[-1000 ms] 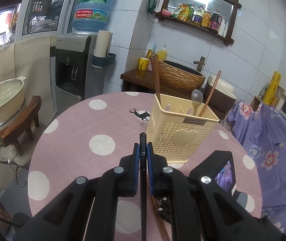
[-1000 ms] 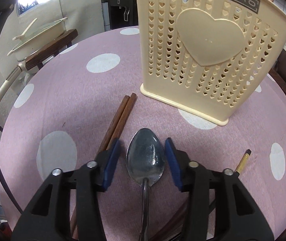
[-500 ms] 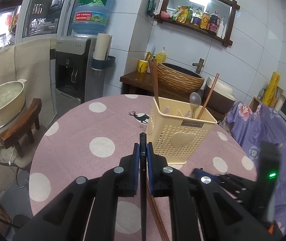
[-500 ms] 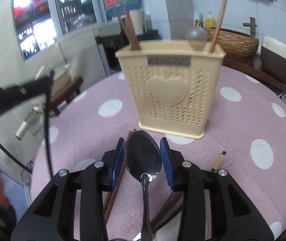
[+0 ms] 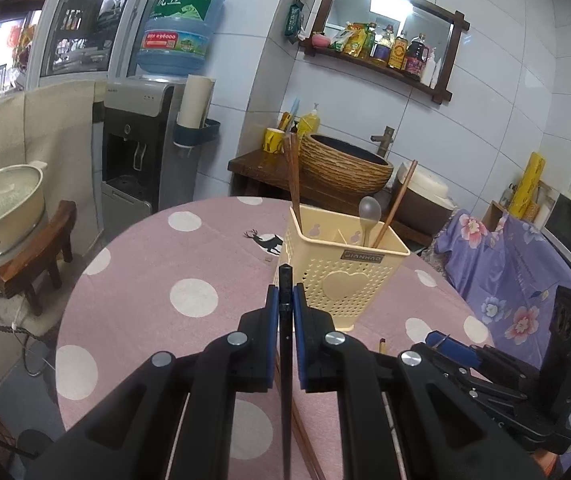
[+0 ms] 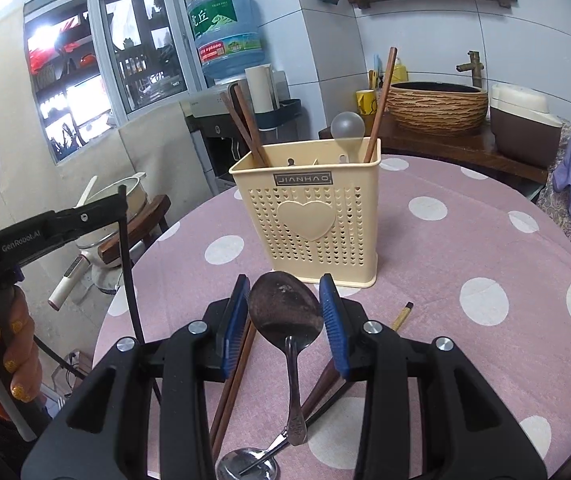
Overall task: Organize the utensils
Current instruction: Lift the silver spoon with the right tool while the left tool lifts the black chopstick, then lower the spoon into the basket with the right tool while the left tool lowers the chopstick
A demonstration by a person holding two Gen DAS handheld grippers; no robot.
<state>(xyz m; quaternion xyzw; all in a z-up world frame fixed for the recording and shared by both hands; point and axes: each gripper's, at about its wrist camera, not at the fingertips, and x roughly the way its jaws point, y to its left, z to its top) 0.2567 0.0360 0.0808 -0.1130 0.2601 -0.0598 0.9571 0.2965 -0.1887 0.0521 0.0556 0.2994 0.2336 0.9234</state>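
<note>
A cream utensil holder (image 5: 341, 276) (image 6: 313, 216) stands on the pink polka-dot table (image 5: 173, 256) and holds brown chopsticks and a pale spoon (image 6: 347, 126). My left gripper (image 5: 285, 300) is shut on a black chopstick (image 5: 285, 360), raised above the table just in front of the holder. My right gripper (image 6: 285, 304) is shut on the bowl of a metal spoon (image 6: 285, 308) and holds it lifted in front of the holder. My right gripper also shows in the left wrist view (image 5: 441, 340).
Brown chopsticks (image 6: 233, 376), a gold-tipped chopstick (image 6: 403, 312) and another metal spoon (image 6: 245, 464) lie on the table under my right gripper. A stool with a pot (image 5: 1, 208) stands left of the table. A sideboard with a woven basin (image 5: 345, 168) is behind it.
My right gripper has lifted the metal spoon off the table and risen in front of the holder. My left gripper has risen a little with the black chopstick.
</note>
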